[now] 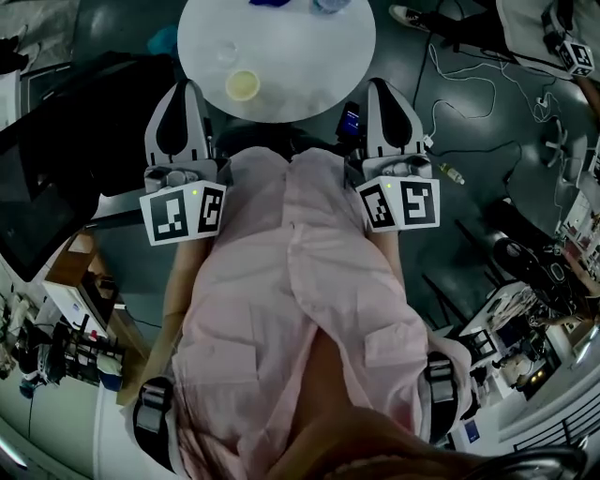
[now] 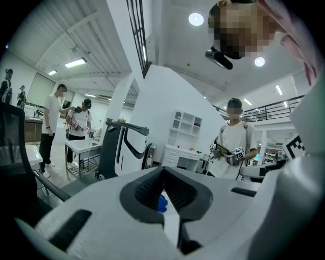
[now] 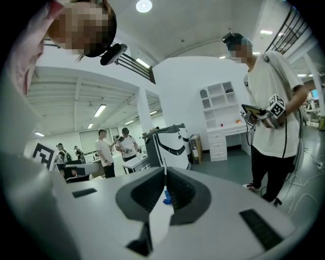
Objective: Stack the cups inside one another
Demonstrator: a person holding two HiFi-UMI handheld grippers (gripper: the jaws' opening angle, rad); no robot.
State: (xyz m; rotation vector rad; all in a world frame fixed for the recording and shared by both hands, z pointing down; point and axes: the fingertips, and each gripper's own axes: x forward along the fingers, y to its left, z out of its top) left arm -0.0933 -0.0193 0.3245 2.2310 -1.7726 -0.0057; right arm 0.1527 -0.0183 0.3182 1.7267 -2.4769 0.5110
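Well, nothing is in hand yet — the left claw [image 1: 185,94] and the right claw [image 1: 387,91] are both clenched tip to tip with nothing between them, held low by the person's waist, short of the round worktop [image 1: 309,66]. A yellowish cup [image 1: 243,85] sits upright near its front edge. What looks like a clear cup [image 1: 227,52] stands just behind it, faint. Blue shapes [image 1: 272,3] at the far rim are cut off, so I can't call them cups. I judge the stacking unstarted. To do it well I'd release one claw fully before descending, pinch the clear cup's wall near the rim, keep it upright, and lower it centred over the other — slowly, since light cups likely skid.
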